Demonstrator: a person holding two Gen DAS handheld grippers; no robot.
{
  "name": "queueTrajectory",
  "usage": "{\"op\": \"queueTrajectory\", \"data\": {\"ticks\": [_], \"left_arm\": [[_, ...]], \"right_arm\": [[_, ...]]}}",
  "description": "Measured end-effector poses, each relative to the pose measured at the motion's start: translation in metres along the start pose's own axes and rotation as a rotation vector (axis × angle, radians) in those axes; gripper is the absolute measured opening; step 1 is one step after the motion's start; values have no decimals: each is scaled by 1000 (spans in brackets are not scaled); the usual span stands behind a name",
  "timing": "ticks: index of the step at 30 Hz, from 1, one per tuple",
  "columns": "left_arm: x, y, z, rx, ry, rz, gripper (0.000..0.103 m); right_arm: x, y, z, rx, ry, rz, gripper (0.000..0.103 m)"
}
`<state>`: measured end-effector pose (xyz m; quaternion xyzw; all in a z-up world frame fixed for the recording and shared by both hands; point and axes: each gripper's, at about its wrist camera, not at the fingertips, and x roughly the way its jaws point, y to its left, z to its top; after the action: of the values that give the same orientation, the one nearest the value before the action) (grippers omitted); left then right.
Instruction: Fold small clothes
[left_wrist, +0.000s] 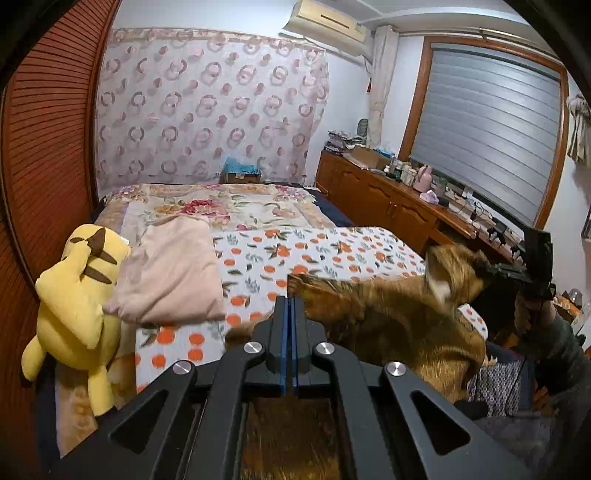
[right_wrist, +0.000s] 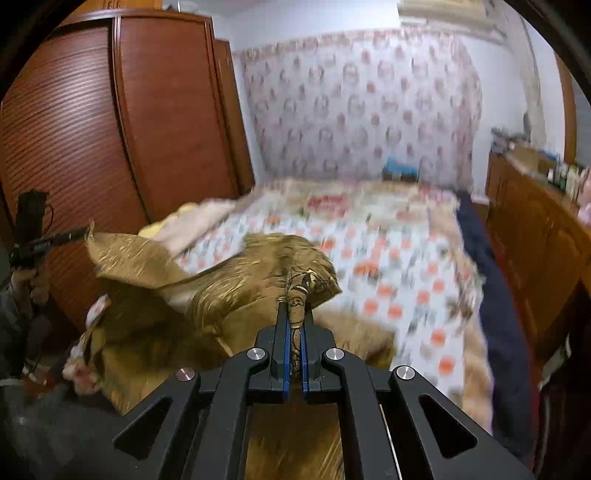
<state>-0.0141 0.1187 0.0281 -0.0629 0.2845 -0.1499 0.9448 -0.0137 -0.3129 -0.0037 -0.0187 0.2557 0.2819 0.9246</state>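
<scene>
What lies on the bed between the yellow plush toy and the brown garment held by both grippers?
In the left wrist view, a folded pink cloth lies between the yellow plush toy and the brown garment, on the orange-print sheet.

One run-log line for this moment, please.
phase: garment lifted, spread over bed | left tool: shut on brown garment | right tool: shut on brown garment | fold: not yet made | nearby: pink folded cloth, yellow plush

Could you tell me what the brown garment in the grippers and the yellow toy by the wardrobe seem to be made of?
Brown garment: apparently thin woven fabric with a golden sheen; it creases sharply. Yellow toy: soft matte plush, stuffed by its rounded limbs.
</scene>
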Motion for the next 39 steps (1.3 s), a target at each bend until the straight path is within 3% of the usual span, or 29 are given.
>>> {"op": "queueTrajectory", "data": {"ticks": [7, 11, 13, 15, 20, 21, 24, 29, 39], "left_arm": [[20, 4, -34, -23, 90, 0, 2], [20, 9, -41, -48, 108, 5, 3], [16, 8, -39, -39, 93, 32, 11], [9, 7, -37, -25, 70, 46, 36], [-2, 7, -24, -20, 16, 47, 75], [-3, 7, -22, -16, 9, 52, 78], [1, 8, -16, -22, -4, 65, 78], [21, 10, -13, -6, 5, 109, 78], [65, 19, -14, -24, 30, 126, 78]], "right_arm": [[3, -17, -65, 57, 163, -14, 4], [8, -19, -68, 47, 204, -37, 4], [8, -20, -59, 42, 200, -50, 6], [2, -17, -52, 26, 184, -84, 12], [-7, 0, -44, 18, 161, -117, 18], [-8, 3, -41, 13, 155, -122, 21], [-18, 4, -32, -8, 136, -175, 35], [-20, 2, -23, -37, 115, -228, 43], [47, -17, -6, -13, 157, -203, 44]]}}
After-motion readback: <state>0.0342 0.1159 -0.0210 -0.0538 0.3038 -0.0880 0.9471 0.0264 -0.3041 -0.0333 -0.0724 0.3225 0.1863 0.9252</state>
